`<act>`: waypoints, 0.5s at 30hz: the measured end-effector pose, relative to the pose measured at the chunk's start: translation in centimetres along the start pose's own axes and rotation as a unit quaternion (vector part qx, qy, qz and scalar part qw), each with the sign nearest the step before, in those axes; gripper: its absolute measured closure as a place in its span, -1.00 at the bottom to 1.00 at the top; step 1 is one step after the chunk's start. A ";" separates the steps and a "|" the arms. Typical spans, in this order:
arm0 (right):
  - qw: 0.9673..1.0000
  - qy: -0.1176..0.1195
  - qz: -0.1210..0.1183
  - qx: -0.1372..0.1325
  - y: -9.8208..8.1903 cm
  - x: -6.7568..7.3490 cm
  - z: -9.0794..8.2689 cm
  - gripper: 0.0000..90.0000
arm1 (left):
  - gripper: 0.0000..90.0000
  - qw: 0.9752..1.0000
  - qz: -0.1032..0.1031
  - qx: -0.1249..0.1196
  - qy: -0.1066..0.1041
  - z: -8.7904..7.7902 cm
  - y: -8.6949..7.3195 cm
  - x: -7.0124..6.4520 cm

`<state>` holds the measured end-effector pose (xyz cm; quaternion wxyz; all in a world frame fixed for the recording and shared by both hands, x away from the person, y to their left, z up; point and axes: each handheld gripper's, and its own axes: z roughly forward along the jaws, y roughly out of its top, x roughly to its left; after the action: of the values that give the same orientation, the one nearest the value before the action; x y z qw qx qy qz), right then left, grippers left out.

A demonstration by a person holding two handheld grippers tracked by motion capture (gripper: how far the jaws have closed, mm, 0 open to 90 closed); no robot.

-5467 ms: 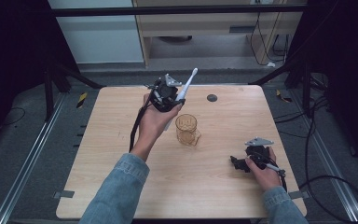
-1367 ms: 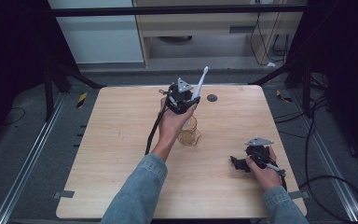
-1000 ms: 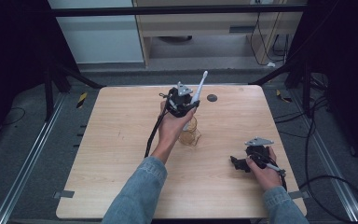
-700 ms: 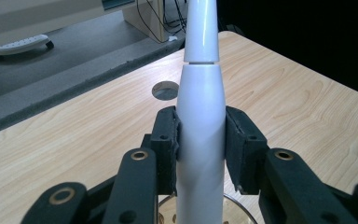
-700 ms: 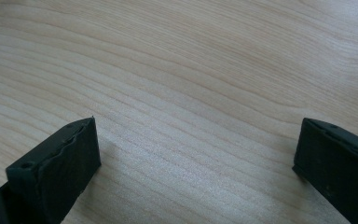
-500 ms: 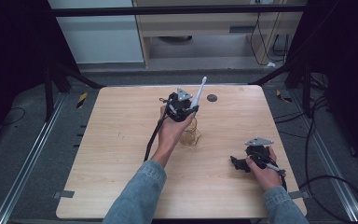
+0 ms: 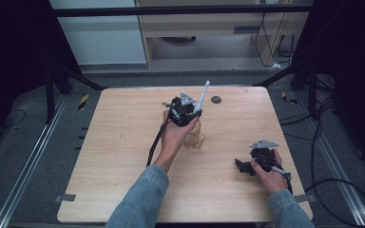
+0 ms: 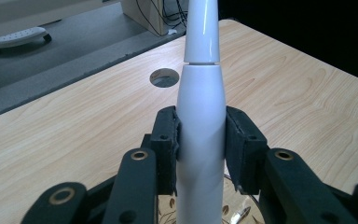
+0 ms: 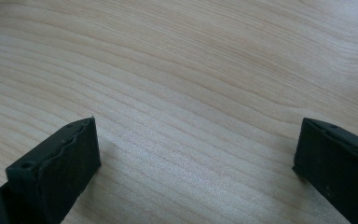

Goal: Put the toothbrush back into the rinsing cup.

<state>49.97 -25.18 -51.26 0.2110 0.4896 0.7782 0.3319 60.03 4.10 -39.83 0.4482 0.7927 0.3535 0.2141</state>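
One white electric toothbrush is the thing I have in hand: my left gripper is clamped on its thick handle, a black pad pressed flat against each side, and the slimmer neck rises past the jaws and out of the top of the left gripper view. From the high view the toothbrush stands nearly upright, leaning a little toward the far right corner of the table, with my left gripper held up above the middle of the far half. Directly below it sits one clear glass cup with a brownish pattern; in the left gripper view its rim peeps out between my jaws at the bottom, and I think the toothbrush's lower end hangs over the mouth, though the handle hides the spot. My right gripper rests low near the table's right edge, toward the near right corner, well apart from the cup; its two jaws stand wide apart with nothing but bare wood between them. The table is light wood with one round grommet hole near the far edge, just right of the toothbrush. Around it are dark grey carpet, metal floor rails and black frame legs, with pale cabinets and loose cables beyond the far edge.
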 end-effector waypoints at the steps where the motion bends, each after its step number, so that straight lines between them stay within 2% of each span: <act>1: 1.000 0.000 0.000 0.000 0.0 0.0 0.0 -0.99 | 0.48 1.000 -0.004 -0.002 -0.003 0.0 0.0 0.0; 5: 1.000 0.000 0.000 0.000 0.0 0.0 0.0 -0.99 | 0.48 1.000 0.003 0.002 -0.001 0.0 -0.1 -0.1; 15: 1.000 0.000 0.000 0.000 0.0 0.0 0.0 -0.99 | 0.48 1.000 0.002 0.001 -0.005 -0.1 -0.2 -0.2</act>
<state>49.98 -25.19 -51.27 0.2111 0.4893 0.7784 0.3319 59.78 4.07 -40.02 0.4483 0.7951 0.3498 0.2110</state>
